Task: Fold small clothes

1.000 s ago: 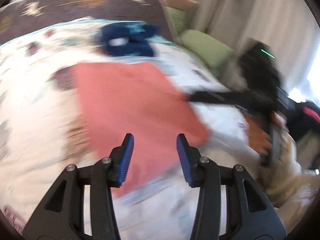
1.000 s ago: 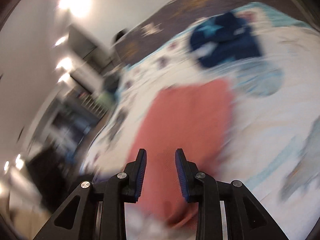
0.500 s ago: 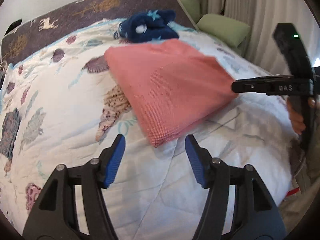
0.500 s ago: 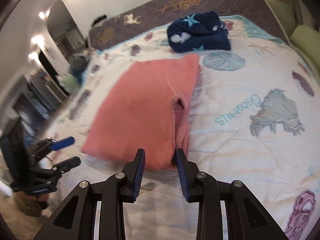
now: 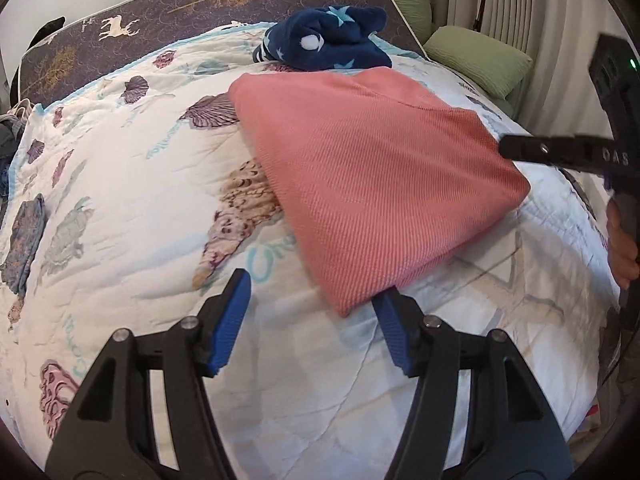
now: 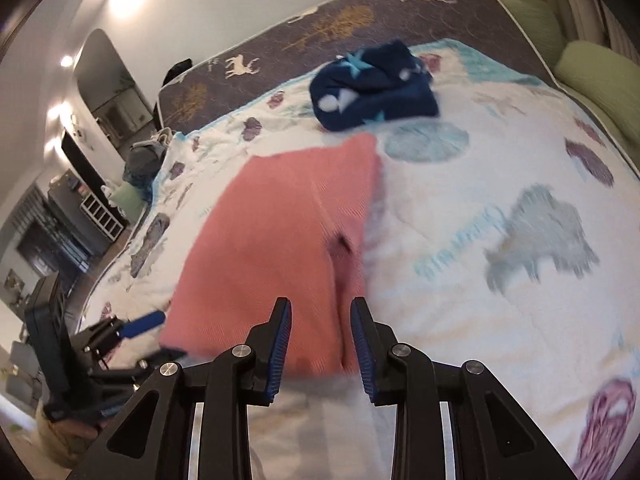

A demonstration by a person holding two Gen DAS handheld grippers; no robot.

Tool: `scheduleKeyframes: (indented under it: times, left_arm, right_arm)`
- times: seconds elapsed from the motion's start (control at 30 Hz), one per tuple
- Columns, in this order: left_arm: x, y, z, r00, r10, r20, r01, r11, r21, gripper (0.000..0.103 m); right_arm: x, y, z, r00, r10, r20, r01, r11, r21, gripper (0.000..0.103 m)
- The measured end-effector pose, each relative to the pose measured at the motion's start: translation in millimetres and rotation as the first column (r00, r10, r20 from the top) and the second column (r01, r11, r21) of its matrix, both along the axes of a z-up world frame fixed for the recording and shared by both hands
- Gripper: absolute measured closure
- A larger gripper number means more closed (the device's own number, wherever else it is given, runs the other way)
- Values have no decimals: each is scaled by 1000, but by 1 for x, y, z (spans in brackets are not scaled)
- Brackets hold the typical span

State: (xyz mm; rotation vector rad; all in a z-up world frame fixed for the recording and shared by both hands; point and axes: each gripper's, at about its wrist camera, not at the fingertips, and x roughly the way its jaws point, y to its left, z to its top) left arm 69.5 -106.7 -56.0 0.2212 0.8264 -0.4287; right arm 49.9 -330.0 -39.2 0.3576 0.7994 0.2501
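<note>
Quilt (image 5: 140, 184) motion-blurred under folded pink cloth (image 6: 280, 232).

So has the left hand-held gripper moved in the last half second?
Yes. The left hand-held gripper has closed in on the near corner of the pink garment, which now lies between its open fingers.

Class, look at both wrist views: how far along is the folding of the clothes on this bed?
Done: the pink garment lies folded flat on the quilt. In hand: nothing gripped; the left gripper stands open at its near corner, the right gripper open at its near edge. Left: probably another fold or moving it, and the navy star-print garment is crumpled.
</note>
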Motion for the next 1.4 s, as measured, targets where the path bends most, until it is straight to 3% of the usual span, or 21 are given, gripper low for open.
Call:
scheduleKeyframes:
  times: [0.13,0.17,0.23,0.3,0.47,0.53,0.63,0.73,0.8,0.83,0.87,0.93,1.03,1.13,1.23,1.33,1.4]
  left_arm:
    - [6,3,-4,1000,21,-13,-21,1000,-17,38]
    - [7,8,-4,999,35,-13,-35,999,-17,38]
    - [7,18,-4,998,53,-15,-54,998,-28,36]
    - [4,25,-4,998,58,-25,-59,997,-43,36]
    - [-3,21,-3,998,56,4,-56,998,-10,36]
    - [-3,23,-2,998,57,-9,-57,998,-26,36]
    - [-2,25,-2,998,57,-16,-57,998,-35,36]
    - [-1,25,-4,998,64,-19,-65,997,-33,36]
    - [-2,27,-5,998,66,-21,-67,997,-35,36]
    - [-2,28,-5,997,65,-28,-66,997,-39,36]
    - [-3,28,-5,997,65,-30,-66,997,-39,36]
    - [-4,29,-4,998,57,-32,-58,998,-38,36]
    - [-7,32,6,998,19,-51,-24,994,-103,37]
    - [-13,31,29,998,-56,-33,47,974,-222,37]
    - [-9,25,53,993,-114,6,111,944,-310,37]
    - [20,8,56,992,-127,6,121,934,-336,37]
    - [45,-1,43,992,-117,-44,95,936,-339,37]
  right_arm:
    - [28,6,-7,999,-7,-34,7,1000,27,76]
    - [31,3,-11,996,-71,-58,72,997,18,97]
    - [32,-16,-23,971,-204,-127,214,974,69,96]
    - [29,-32,-36,960,-218,-174,246,957,157,95]
    - [17,-30,-24,953,-269,-140,277,960,46,88]
    - [10,-31,-13,963,-249,-102,256,965,63,88]
    - [-3,-11,10,996,-85,25,82,992,96,88]
    - [-6,19,8,997,73,11,-73,994,78,88]
    - [-1,31,-12,996,25,-87,-31,998,-63,88]
    - [0,29,-23,993,-23,-116,9,993,-115,96]
    - [-2,20,-30,994,-38,-99,30,996,-80,101]
    - [-7,7,-32,993,-55,-106,57,998,18,101]
    - [-12,4,-20,992,-84,-91,86,996,27,97]
    - [-8,7,-1,995,-92,-44,90,995,-32,92]
    - [11,7,12,998,-70,2,70,997,-15,90]
    - [42,11,15,998,-66,-2,66,998,14,90]
    - [62,8,3,994,-94,-55,96,995,34,90]
